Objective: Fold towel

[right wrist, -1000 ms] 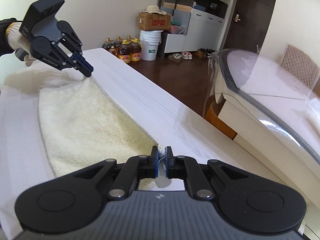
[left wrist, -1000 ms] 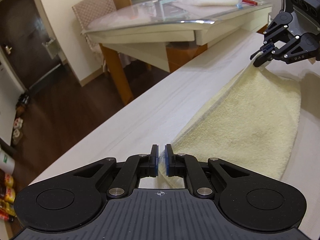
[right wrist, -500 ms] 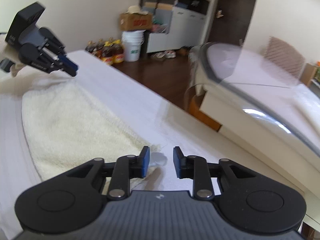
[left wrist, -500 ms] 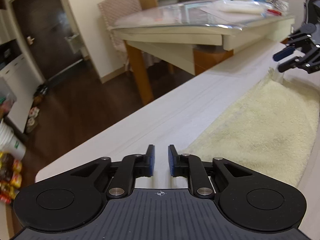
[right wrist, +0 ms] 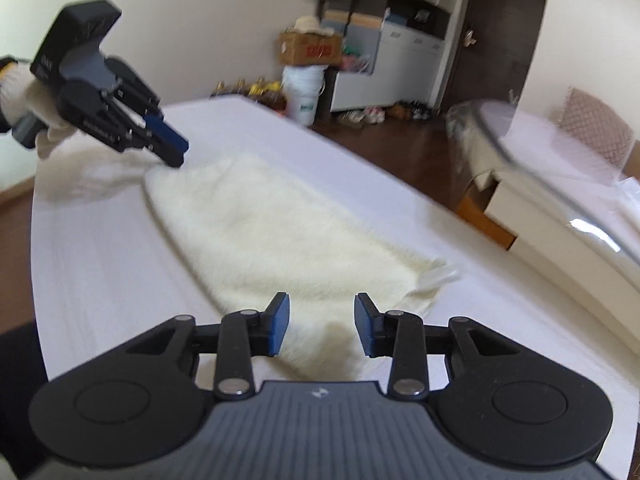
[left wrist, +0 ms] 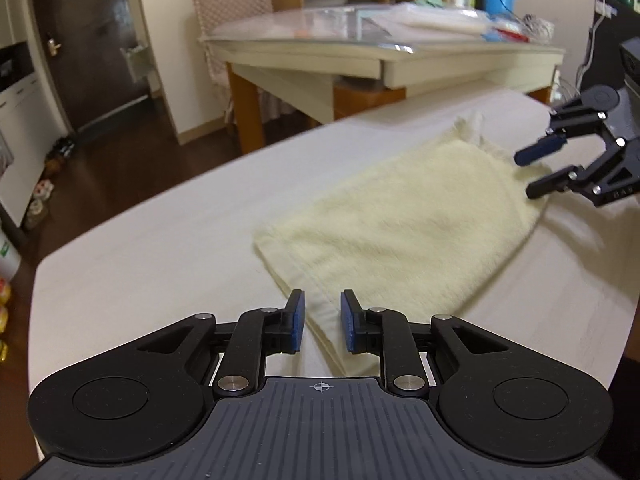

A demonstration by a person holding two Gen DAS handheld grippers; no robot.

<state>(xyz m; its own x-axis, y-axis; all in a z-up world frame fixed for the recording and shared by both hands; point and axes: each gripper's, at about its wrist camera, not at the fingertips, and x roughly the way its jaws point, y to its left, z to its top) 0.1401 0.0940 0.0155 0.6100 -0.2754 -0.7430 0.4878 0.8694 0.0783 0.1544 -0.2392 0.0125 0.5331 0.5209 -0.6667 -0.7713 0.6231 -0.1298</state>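
1. The left hand-held gripper (left wrist: 322, 322) has its jaws narrowly apart and holds nothing; a towel edge lies between and below the blue pads, not pinched.
2. The right hand-held gripper (right wrist: 321, 324) is spread wide and empty, hovering over the towel's other short end.
3. A second ago each gripper was clamped on a towel corner with that edge lifted. Both have since let go and pulled back a little.
4. The towel (left wrist: 404, 216) now lies flat on the white worktop (left wrist: 152, 248), a narrow cream band that looks doubled over lengthwise. I judge one fold to be finished and laid down.
5. One far corner (left wrist: 470, 126) sits ruffled with a label sticking out, so the layers may not line up exactly.
6. A second fold, end to end, probably remains.
7. Count: one towel, two grippers, one worktop. Behind stands one glass-topped table (left wrist: 380, 52) carrying clutter.
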